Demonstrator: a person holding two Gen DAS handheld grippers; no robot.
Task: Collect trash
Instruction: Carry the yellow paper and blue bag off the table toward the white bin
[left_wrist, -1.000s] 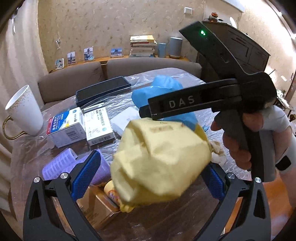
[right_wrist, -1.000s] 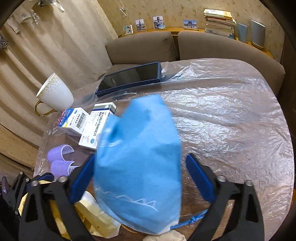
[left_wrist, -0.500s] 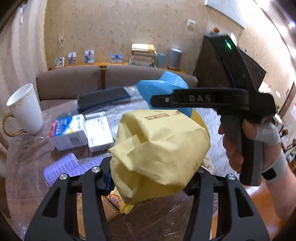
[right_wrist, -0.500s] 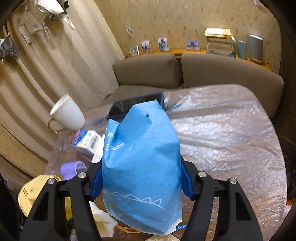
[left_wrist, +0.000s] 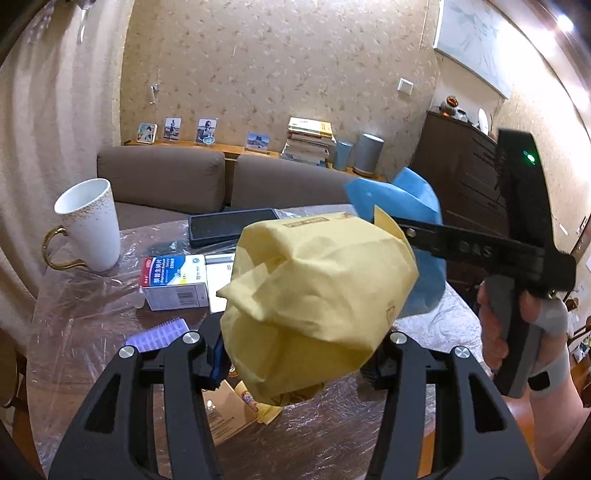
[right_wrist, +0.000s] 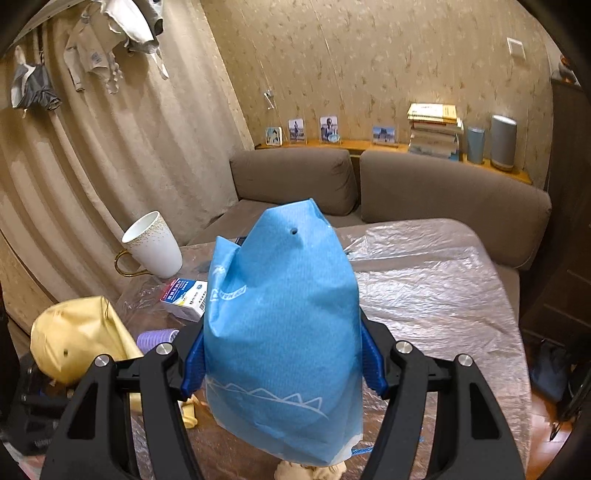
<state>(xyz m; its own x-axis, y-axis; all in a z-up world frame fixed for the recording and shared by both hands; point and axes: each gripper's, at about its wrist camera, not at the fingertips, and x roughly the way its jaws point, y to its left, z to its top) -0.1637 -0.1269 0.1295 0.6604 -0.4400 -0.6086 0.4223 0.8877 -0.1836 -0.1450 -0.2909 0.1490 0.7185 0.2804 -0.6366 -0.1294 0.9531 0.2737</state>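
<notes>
Yellow and blue bags, each pinched in a gripper above the table.
The left gripper (left_wrist: 295, 354) clamps the crumpled yellow bag (left_wrist: 314, 295); the right gripper (right_wrist: 282, 363) clamps the blue bag (right_wrist: 280, 332) over the plastic-covered table (right_wrist: 443, 295).

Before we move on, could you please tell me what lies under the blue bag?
Below the blue bag, a pale crumpled scrap and a blue cord show over the plastic-covered table. The bag hides whatever lies directly beneath.

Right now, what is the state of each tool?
Left tool: closed on the yellow paper bag, lifted above the table.
Right tool: closed on the blue bag.
</notes>
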